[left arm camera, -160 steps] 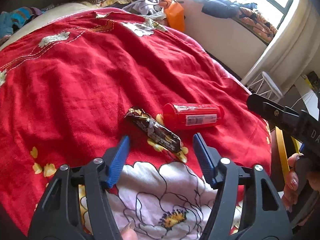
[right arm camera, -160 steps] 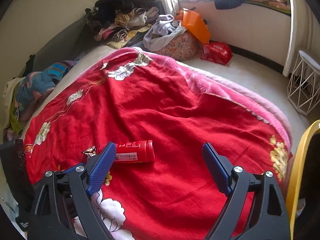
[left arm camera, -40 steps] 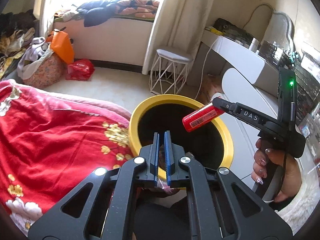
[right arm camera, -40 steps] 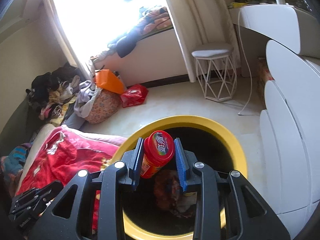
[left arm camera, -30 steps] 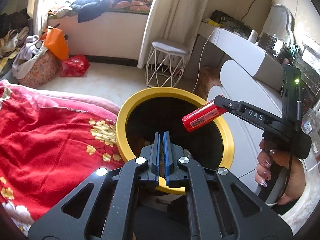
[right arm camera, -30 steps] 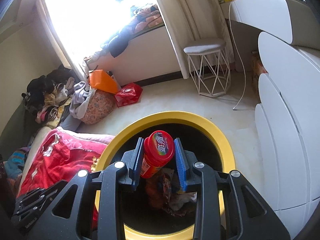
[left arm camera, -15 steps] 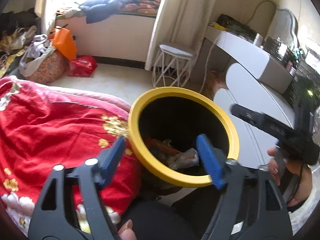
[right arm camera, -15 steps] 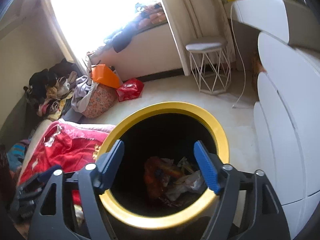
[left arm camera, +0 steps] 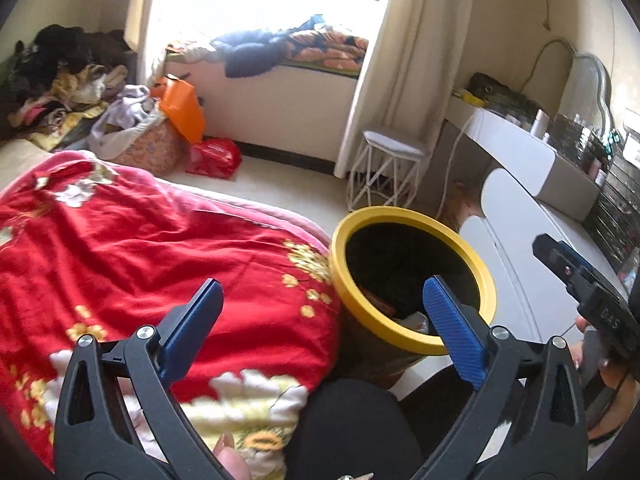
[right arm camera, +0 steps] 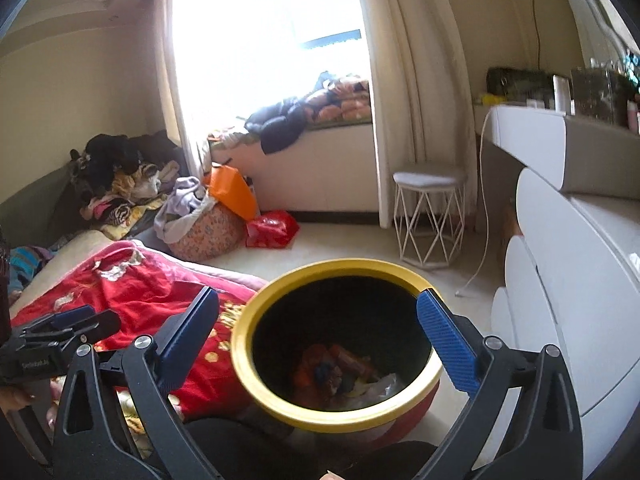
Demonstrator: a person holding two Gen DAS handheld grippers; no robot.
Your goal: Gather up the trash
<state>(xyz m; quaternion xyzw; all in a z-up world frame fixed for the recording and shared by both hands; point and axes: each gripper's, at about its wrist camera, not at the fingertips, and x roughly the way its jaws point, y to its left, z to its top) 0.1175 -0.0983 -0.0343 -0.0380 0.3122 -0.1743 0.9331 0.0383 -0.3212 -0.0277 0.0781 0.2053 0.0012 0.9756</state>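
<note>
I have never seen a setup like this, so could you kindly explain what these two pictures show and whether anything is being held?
There is no robot here. A person carries a hand-held gripper in each hand, and each has a fisheye camera looking along its two blue fingers. One picture is from the left hand-held gripper, the other from the right hand-held gripper. Both are open and hold nothing. Below them stands a yellow-rimmed bin with trash inside, beside a bed with a red blanket. In the left picture, the right gripper shows at the far right edge.
</note>
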